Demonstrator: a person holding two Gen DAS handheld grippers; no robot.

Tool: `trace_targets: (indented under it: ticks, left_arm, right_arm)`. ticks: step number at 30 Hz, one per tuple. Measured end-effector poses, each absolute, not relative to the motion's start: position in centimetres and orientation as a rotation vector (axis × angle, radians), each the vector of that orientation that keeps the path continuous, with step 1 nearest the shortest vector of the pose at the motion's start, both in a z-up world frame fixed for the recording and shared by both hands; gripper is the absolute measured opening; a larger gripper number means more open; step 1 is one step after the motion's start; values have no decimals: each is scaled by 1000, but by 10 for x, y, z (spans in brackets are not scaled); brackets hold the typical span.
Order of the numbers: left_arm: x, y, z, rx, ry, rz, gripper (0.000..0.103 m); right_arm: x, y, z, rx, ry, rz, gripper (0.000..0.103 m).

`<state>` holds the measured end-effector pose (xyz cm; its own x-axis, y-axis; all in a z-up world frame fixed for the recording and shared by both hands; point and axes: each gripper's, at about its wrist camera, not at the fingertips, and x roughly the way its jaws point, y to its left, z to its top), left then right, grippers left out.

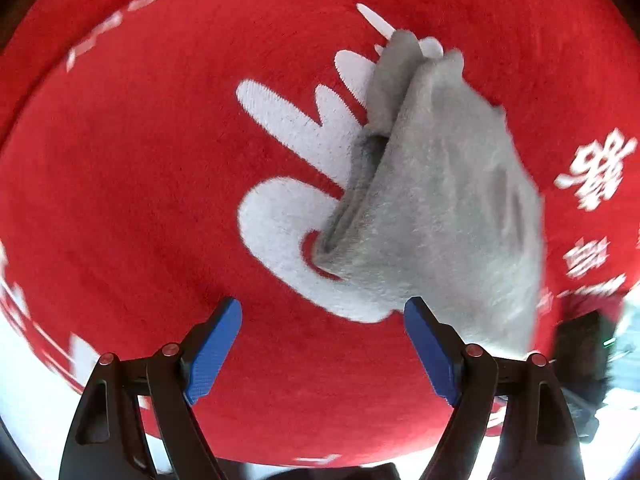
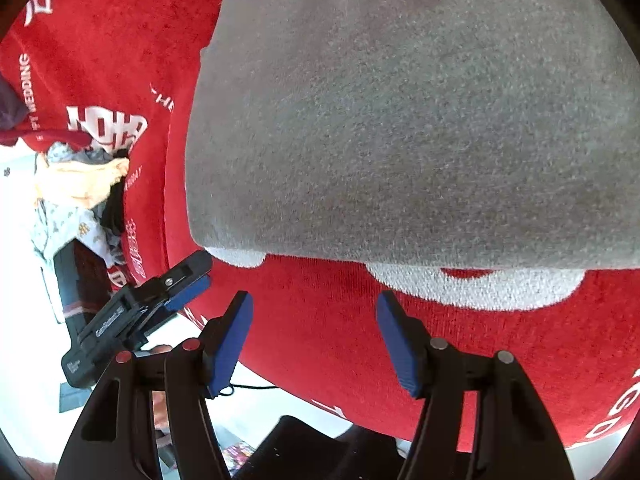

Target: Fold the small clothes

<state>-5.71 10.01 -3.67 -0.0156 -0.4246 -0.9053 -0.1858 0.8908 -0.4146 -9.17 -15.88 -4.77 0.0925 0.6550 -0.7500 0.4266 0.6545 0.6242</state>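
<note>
- Grey cloth (image 1: 436, 200) lies folded on the red mat (image 1: 140, 160), filling the left camera's view from about 12 to 4 o'clock; its layered open edges face 9 o'clock, and in the right camera it covers the upper frame, 10 to 3 o'clock.
- Judging by the neat stack, the fold looks nearly finished. To do it well, press the top layer flat, square the loose edges at 9 o'clock, and avoid dragging the lower layers.
- Left gripper (image 1: 322, 356) has its blue fingers spread wide, holding nothing; the right-hand finger (image 1: 428, 352) sits just beside the cloth's near corner, though contact is unclear.
- Right gripper (image 2: 314, 344) is likewise wide apart and empty, short of the cloth's near edge.
- Pile of other clothes (image 2: 76, 196) waits at 9 o'clock off the mat.
</note>
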Motion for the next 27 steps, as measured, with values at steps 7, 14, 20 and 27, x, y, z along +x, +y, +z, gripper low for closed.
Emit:
trace_targets:
  ticks: [7,14,20,27]
  left_arm:
    - [-67,102,-44,-772,1586,-304,85]
    - [-65,76,-52,-822,1570,-357,85]
    - [-54,59,-56,-854,1523,-340,85]
    - [-33,42,-55,-934,1433,-258,85]
  right_arm:
    - [-99,-180,-66,1179,1404,160,69]
    - [-103,-190,-86,1442,1279,121,69]
    - [-102,-198,-87,1411,1293,110,11]
    - [-92,-198,-71,1309,1291,211,10]
